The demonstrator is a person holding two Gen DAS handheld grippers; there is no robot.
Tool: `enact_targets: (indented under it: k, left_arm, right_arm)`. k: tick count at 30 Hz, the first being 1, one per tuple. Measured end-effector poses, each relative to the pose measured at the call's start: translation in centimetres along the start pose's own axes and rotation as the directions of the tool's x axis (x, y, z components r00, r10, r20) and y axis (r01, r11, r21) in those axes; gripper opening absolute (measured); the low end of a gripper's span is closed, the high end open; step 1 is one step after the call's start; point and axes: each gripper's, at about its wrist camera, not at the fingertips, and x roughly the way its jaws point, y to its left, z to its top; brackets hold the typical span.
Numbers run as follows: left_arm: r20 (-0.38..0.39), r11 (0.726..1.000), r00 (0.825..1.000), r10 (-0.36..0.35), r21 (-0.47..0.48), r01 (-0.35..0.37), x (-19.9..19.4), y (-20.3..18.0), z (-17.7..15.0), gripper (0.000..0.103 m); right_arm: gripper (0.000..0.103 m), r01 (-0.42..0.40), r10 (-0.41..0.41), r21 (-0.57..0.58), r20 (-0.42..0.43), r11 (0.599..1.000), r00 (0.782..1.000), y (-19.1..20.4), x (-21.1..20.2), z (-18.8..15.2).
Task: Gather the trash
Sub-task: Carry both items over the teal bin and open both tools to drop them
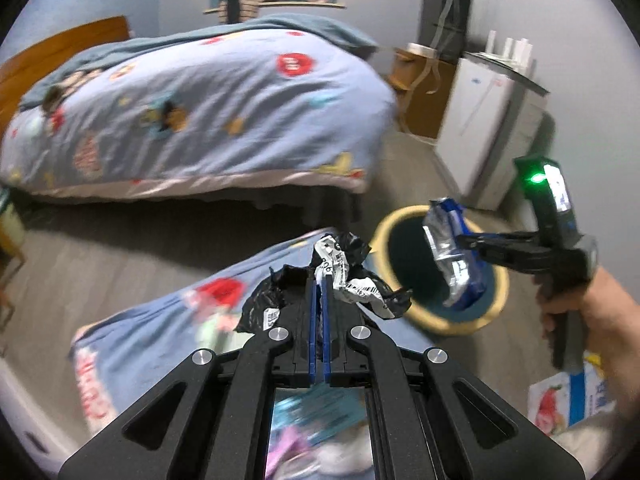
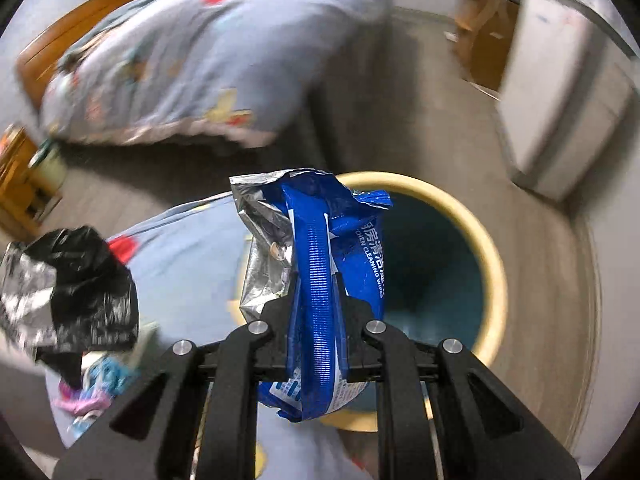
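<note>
My left gripper (image 1: pixel 320 280) is shut on a crumpled black and white wrapper (image 1: pixel 352 276), held above a blue bedspread corner (image 1: pixel 168 320). My right gripper (image 2: pixel 316 280) is shut on a blue and silver cleaning-wipes packet (image 2: pixel 352 248). In the left wrist view that packet (image 1: pixel 454 256) hangs over the mouth of a round bin (image 1: pixel 492 312) with a cream rim and dark teal inside. The same bin (image 2: pixel 492 248) lies just behind the packet in the right wrist view. The black wrapper (image 2: pixel 76 288) shows at the left there, blurred.
A bed with a blue patterned cover (image 1: pixel 200 112) stands across the grey floor (image 1: pixel 120 248). A white cabinet (image 1: pixel 484 128) and a brown box (image 1: pixel 420 96) stand by the far wall. A printed carton (image 1: pixel 568 400) lies at the lower right. A person's hand (image 1: pixel 592 312) holds the right gripper's handle.
</note>
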Motion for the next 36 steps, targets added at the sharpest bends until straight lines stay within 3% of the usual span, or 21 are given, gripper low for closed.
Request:
enact_targets:
  k: [4, 10, 20, 24, 28, 35, 36]
  left_arm:
    - [-0.029, 0.997, 0.997, -0.077, 0.006, 0.077, 3.6, -3.3, 0.7, 0.003]
    - [-0.102, 0.991, 0.986, -0.131, -0.027, 0.129, 8.7, -5.9, 0.9, 0.003]
    - [-0.145, 0.989, 0.979, -0.141, 0.015, 0.144, 11.7, -8.0, 0.7, 0.005]
    - [-0.145, 0.988, 0.978, -0.149, 0.010, 0.152, 11.6, -7.9, 0.3, 0.020]
    - [-0.125, 0.990, 0.982, -0.142, 0.002, 0.144, 11.4, -7.4, 0.2, 0.049]
    - [-0.096, 0.995, 0.991, -0.097, -0.016, 0.096, 9.7, -5.7, 0.0, 0.073]
    - [-0.093, 0.996, 0.992, -0.087, -0.021, 0.086, 9.4, -5.4, -0.1, 0.077]
  right_arm:
    - [0.014, 0.054, -0.054, 0.093, -0.010, 0.994, 0.999, -3.5, 1.2, -0.4]
    - [0.014, 0.089, -0.085, 0.177, -0.032, 0.980, 0.996, -5.7, 2.1, -1.2]
    - [0.019, 0.084, -0.074, 0.193, -0.059, 0.978, 0.996, -5.9, 3.2, -1.0]
    - [0.030, 0.085, -0.076, 0.200, -0.049, 0.976, 0.996, -5.7, 2.9, -0.8]
    - [0.046, 0.086, -0.079, 0.201, -0.047, 0.976, 0.996, -5.5, 2.9, -0.9]
    - [0.067, 0.088, -0.084, 0.198, -0.029, 0.976, 0.996, -5.4, 2.4, -1.0]
    - [0.074, 0.085, -0.082, 0.198, -0.025, 0.976, 0.996, -5.3, 2.2, -0.9]
